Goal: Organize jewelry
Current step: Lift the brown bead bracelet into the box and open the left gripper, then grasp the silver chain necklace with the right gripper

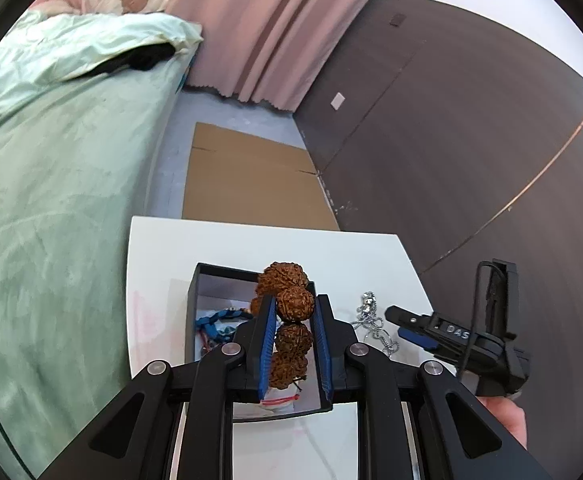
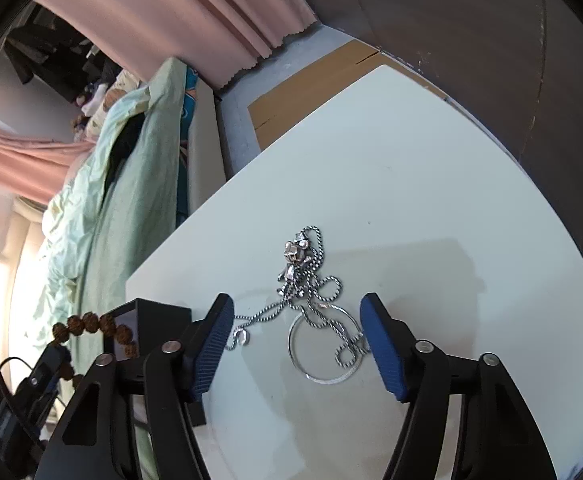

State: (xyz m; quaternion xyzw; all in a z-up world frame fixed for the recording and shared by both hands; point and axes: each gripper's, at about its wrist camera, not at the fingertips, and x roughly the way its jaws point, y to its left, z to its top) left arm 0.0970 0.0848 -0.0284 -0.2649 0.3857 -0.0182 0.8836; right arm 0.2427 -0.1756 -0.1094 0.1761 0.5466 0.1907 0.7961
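My left gripper [image 1: 294,308] is shut on a brown bead bracelet [image 1: 293,304] of large knobbly seeds and holds it over an open black box [image 1: 199,280] on the white table [image 1: 163,248]. The box holds a blue bracelet [image 1: 215,318] and a red cord. In the right wrist view the bracelet [image 2: 91,322] hangs beside the box [image 2: 147,312]. My right gripper [image 2: 297,328] is open and hovers over a silver chain necklace [image 2: 307,280] with a pendant and a thin silver ring [image 2: 325,344] on the table [image 2: 411,180]. The necklace [image 1: 371,316] also shows in the left wrist view, with the right gripper [image 1: 407,326] next to it.
A bed with a green duvet [image 1: 51,180] runs along the table's left side. Flat cardboard [image 1: 247,180] lies on the floor beyond the table. A dark wall [image 1: 471,120] stands to the right and pink curtains [image 1: 259,28] hang at the back.
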